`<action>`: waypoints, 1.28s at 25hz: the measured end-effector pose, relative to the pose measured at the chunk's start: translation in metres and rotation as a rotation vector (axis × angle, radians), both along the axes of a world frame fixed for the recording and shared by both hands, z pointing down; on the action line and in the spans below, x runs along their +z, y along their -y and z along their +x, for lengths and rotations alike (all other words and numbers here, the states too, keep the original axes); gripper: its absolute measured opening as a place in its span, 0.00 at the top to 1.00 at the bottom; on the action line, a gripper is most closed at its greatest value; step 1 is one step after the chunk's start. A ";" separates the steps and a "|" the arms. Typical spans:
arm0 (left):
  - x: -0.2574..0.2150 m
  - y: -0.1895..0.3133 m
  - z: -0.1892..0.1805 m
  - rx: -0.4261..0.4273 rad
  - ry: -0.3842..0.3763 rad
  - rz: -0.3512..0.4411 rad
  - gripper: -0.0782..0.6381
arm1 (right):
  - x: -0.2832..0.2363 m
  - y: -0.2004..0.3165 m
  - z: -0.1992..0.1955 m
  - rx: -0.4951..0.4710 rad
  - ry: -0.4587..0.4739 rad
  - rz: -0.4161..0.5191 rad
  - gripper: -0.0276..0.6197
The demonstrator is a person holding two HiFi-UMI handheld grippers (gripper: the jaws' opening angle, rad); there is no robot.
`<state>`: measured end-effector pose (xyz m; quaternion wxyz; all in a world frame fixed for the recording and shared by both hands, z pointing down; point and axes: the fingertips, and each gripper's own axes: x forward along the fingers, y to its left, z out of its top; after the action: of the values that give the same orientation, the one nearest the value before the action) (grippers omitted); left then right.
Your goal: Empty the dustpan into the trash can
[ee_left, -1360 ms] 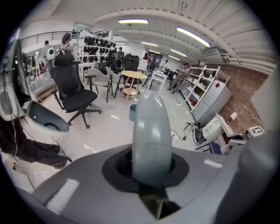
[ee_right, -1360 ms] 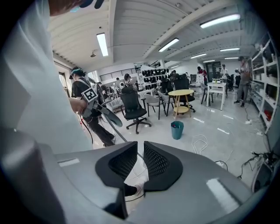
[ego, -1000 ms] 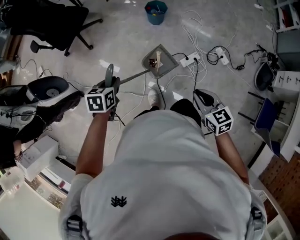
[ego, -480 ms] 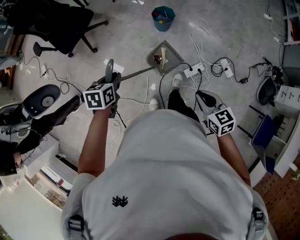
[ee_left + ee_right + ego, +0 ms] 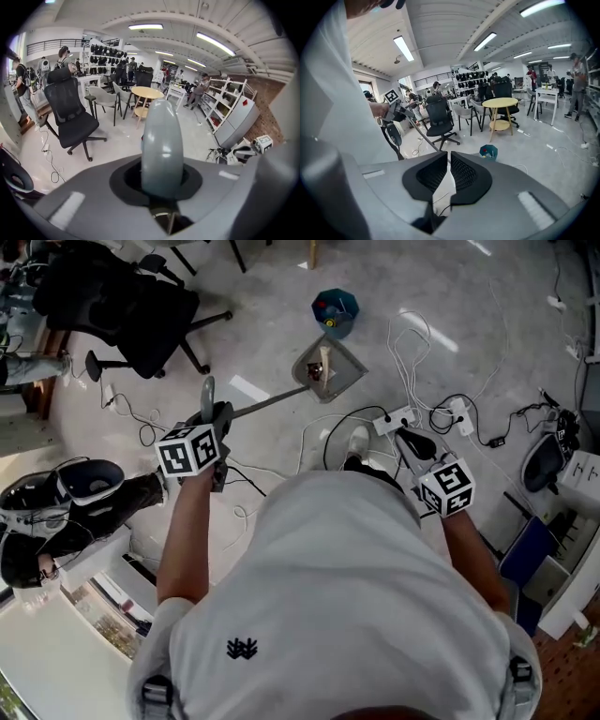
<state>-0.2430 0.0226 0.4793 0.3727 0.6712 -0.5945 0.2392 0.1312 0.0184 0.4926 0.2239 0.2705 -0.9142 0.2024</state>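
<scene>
A person carries a long-handled dustpan [image 5: 328,369] toward a blue trash can [image 5: 335,313] that stands on the open concrete floor [image 5: 450,296], just past the pan's far edge. The left gripper [image 5: 217,416] has its fingers clamped on the rounded grey top of the dustpan's handle [image 5: 161,147], with the shaft running forward and down to the pan. Small brownish scraps show in the pan, which is close to the can but not yet over its mouth. By that reading the carry is nearly finished, while tipping the pan over the can remains to be done. The right gripper [image 5: 405,437] hangs at the person's side, its fingers drawn together to a thin slit with nothing between them.

Only the head view takes in the pan, its load and the gap to the can. The left gripper view confirms the grip on the handle but shows neither pan nor can, only office chairs and a round wooden table beyond. The right gripper view looks low across the floor to the trash can [image 5: 488,152] near that table [image 5: 500,104], with the left gripper [image 5: 393,111] at its left.
</scene>
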 end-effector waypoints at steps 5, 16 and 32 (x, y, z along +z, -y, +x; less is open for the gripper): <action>-0.011 0.046 0.006 -0.049 0.003 0.019 0.73 | 0.015 0.039 0.027 -0.014 0.010 -0.027 0.92; -0.008 0.165 -0.013 -0.036 0.057 0.024 0.73 | 0.029 0.092 0.059 0.091 0.009 -0.049 0.92; 0.005 0.304 -0.057 0.138 0.114 0.052 0.73 | 0.005 0.127 0.052 0.335 -0.024 0.006 0.92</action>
<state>-0.3002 -0.2817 0.4847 0.3034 0.7051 -0.5733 0.2865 0.1829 -0.1081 0.4973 0.1971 0.4223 -0.8541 0.2308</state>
